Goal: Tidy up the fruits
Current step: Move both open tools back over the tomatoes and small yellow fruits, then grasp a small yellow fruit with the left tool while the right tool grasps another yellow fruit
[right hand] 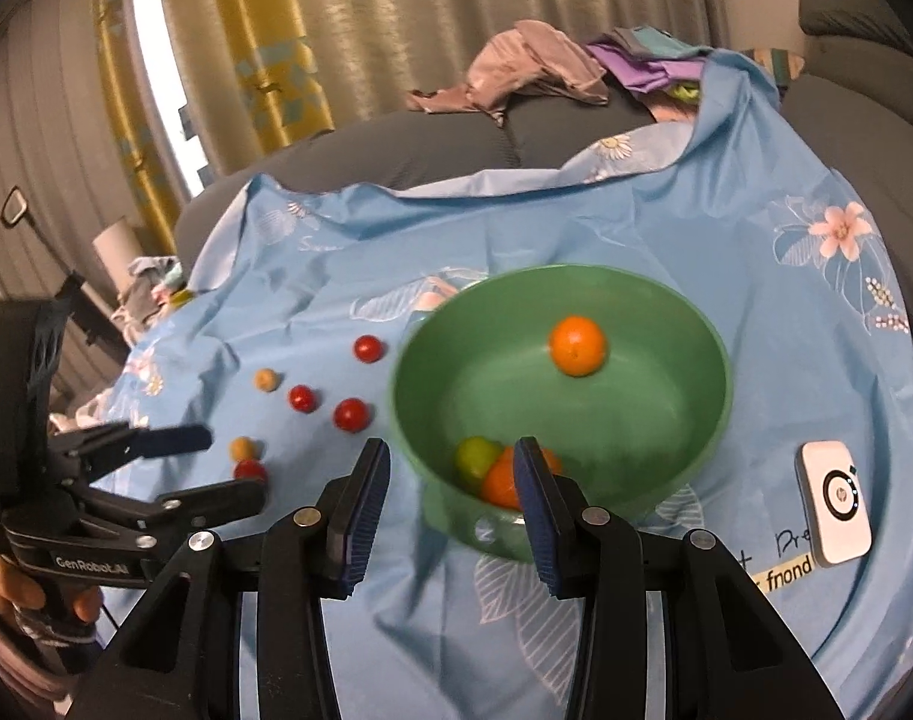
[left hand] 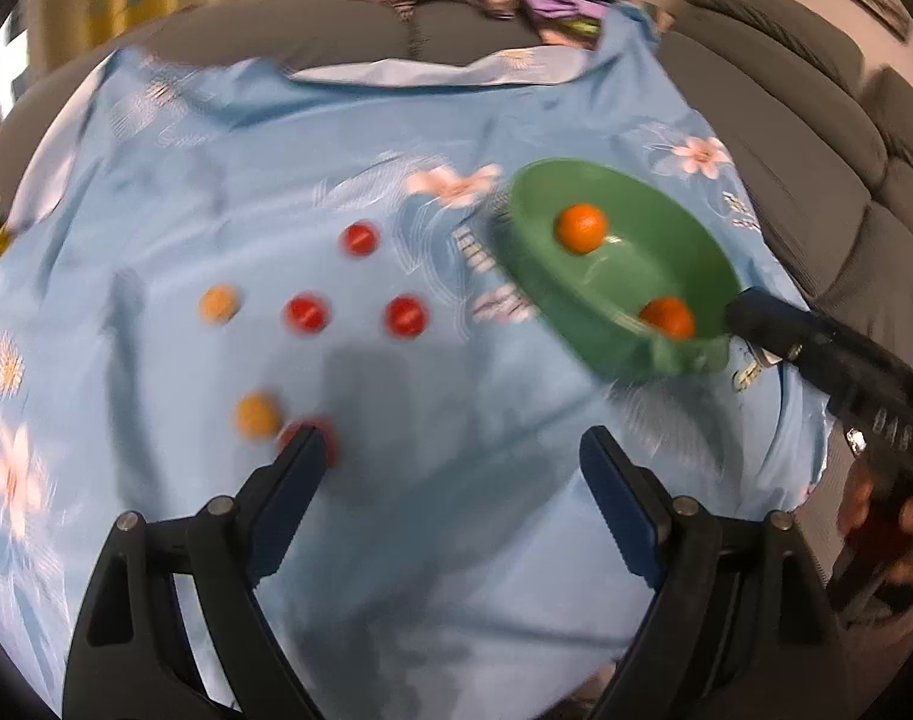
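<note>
Your left gripper (left hand: 450, 450) is wide open with nothing between the pads. It hangs over the blue floral cloth (left hand: 456, 120), and the loose fruit lies ahead and to its left, not centred. Nearest is a small red fruit (left hand: 327, 441), partly hidden behind the left fingertip (left hand: 303, 450). A yellow-orange fruit (left hand: 257, 414) sits right beside that one; I can't tell whether they touch. Three more red ones and another yellow one lie further out in a loose cluster.

Your right gripper (right hand: 450, 462) is at a narrow gap. Its right pad overlaps the near rim of the green bowl (right hand: 666, 312), but the frames don't show whether it pinches the rim, so I can't call it a grip. The bowl holds two oranges and one green fruit.

The bowl is to the right of the left gripper and the loose fruit is to its left, so the left hand is clearly the nearer one. As I read it, you need to shift left to centre the red fruit between the pads. The fruits are round, so there is no long axis to match. Watch the yellow neighbour: the outer finger could knock it and set it rolling.
</note>
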Motion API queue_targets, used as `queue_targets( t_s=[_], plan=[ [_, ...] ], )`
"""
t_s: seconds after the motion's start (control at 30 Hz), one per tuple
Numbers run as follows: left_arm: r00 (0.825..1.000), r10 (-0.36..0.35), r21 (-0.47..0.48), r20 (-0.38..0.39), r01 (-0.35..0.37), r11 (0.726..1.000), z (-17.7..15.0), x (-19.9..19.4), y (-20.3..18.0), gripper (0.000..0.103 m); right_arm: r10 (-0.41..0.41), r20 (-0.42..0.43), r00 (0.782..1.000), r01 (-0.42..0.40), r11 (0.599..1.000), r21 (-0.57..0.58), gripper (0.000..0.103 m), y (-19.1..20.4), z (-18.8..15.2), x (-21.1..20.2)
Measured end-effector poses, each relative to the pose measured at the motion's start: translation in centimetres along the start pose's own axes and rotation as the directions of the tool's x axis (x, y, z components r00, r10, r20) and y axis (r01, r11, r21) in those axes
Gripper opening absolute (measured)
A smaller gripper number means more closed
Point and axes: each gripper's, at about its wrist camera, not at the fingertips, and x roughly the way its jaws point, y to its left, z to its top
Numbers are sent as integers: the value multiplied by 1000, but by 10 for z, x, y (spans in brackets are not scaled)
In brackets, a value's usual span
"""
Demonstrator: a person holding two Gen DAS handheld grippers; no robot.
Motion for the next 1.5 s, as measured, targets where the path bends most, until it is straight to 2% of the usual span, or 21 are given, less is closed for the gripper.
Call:
queue_targets(
  t_s=[0.23, 0.37, 0.7, 0.87, 0.97, 1.17, 1.3, 1.43, 1.5],
  plan=[
    [998, 60, -150, 20, -56, 987, -42, -40, 45, 87, 8, -25, 1000, -8, 1000, 20, 43, 5, -6, -8],
    [996, 82, -169, 42, -73, 983, -57, -57, 54, 87, 24, -46, 999, -24, 1000, -17, 43, 22, -8, -6],
    [996, 73, -207, 58, -60, 976, -75, -63, 72, 87, 64, -109, 992, -76, 991, -113, 43, 62, -16, 8],
    [993, 97, -209, 64, -82, 974, -68, -55, 79, 86, 99, -142, 985, -118, 985, -130, 43, 75, -19, 20],
    [989, 134, -179, 63, -121, 976, -58, -45, 79, 84, 130, -167, 977, -154, 979, -134, 43, 86, -21, 31],
    [983, 178, -108, 34, -174, 979, -35, -13, 86, 72, 151, -196, 969, -183, 971, -155, 43, 98, -23, 48],
    [984, 177, -82, 2, -176, 981, -20, 10, 91, 63, 156, -207, 966, -190, 970, -154, 43, 96, -21, 55],
    [982, 185, -48, -33, -187, 981, -7, 32, 94, 60, 160, -217, 963, -195, 969, -150, 43, 94, -20, 63],
    [982, 185, -34, -48, -187, 982, -3, 41, 93, 54, 162, -226, 961, -198, 969, -146, 43, 93, -21, 67]
  ],
)
